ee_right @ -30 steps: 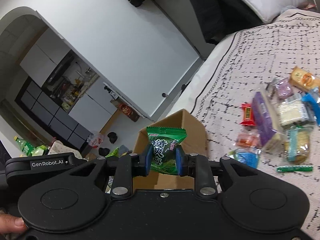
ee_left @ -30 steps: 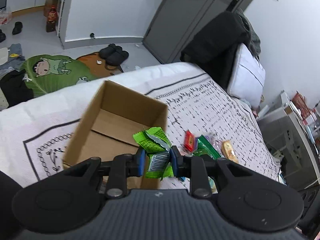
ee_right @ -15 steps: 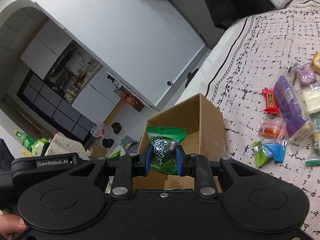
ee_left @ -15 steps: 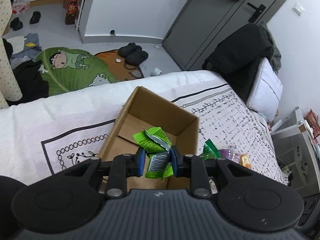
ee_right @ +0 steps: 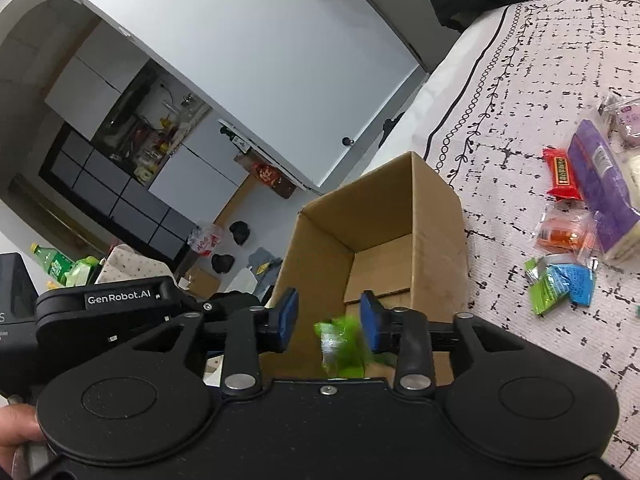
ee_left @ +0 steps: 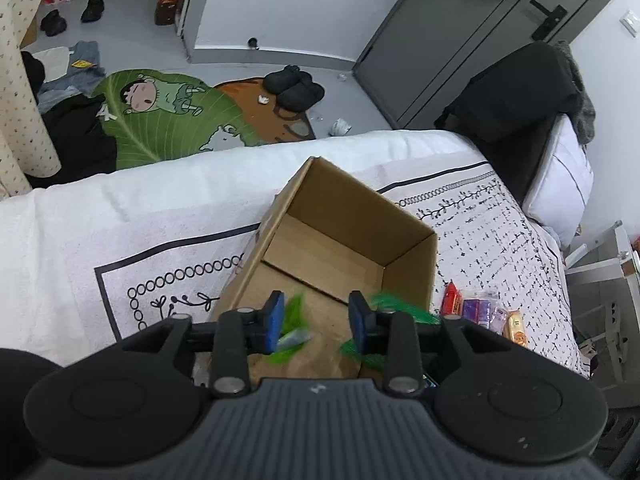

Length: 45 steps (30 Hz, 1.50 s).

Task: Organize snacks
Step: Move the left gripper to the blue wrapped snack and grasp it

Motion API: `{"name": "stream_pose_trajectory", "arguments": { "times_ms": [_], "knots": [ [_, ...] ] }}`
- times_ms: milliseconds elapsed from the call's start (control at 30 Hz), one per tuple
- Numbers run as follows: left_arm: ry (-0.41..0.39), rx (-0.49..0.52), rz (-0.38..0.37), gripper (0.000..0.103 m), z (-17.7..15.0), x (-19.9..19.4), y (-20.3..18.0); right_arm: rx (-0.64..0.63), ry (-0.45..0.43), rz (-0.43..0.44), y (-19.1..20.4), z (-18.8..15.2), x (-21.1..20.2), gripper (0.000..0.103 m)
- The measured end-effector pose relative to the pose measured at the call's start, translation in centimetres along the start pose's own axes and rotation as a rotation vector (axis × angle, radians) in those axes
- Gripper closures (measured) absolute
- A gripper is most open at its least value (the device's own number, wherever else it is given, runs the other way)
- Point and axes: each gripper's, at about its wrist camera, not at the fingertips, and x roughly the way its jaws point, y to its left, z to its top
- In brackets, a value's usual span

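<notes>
Purple snack pack clear only in right view.

The left gripper is built of black plastic, with a ribbed dark-grey body in the foreground and two round discs set at either side. Blue pads are fitted on the inner faces of its fingers, and a silver screw head is seen on each finger arm. The right gripper is made the same way, but with a smooth matte black body, a small centre screw and blue pads. White "GenRobot.AI" lettering is printed on a black housing at its left. A bare hand is partly seen at the lower left edge.
</notes>
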Motion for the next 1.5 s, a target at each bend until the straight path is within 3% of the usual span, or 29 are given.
{"name": "stream_pose_trajectory", "arguments": {
  "times_ms": [133,233,333,833,1500],
  "knots": [
    [-0.02,0.025,0.047,0.043,-0.2,-0.6,-0.5,-0.019,-0.013,-0.037,0.1,0.2,-1.1,0.052],
    [-0.035,0.037,0.065,0.033,-0.3,-1.1,-0.7,-0.023,-0.022,-0.054,0.0,0.2,-1.9,0.049],
    [-0.046,0.056,0.074,0.029,-0.5,-1.7,-1.0,-0.036,-0.033,-0.077,-0.3,0.3,-2.8,0.046],
    [-0.064,0.141,0.075,0.024,-2.9,-2.8,-5.3,-0.01,-0.083,-0.172,-3.4,1.1,-7.2,0.038],
    [-0.033,0.274,-0.026,0.024,-7.4,-0.4,-13.4,0.16,-0.123,-0.318,-11.4,2.3,-12.5,0.035]
  ]
}}
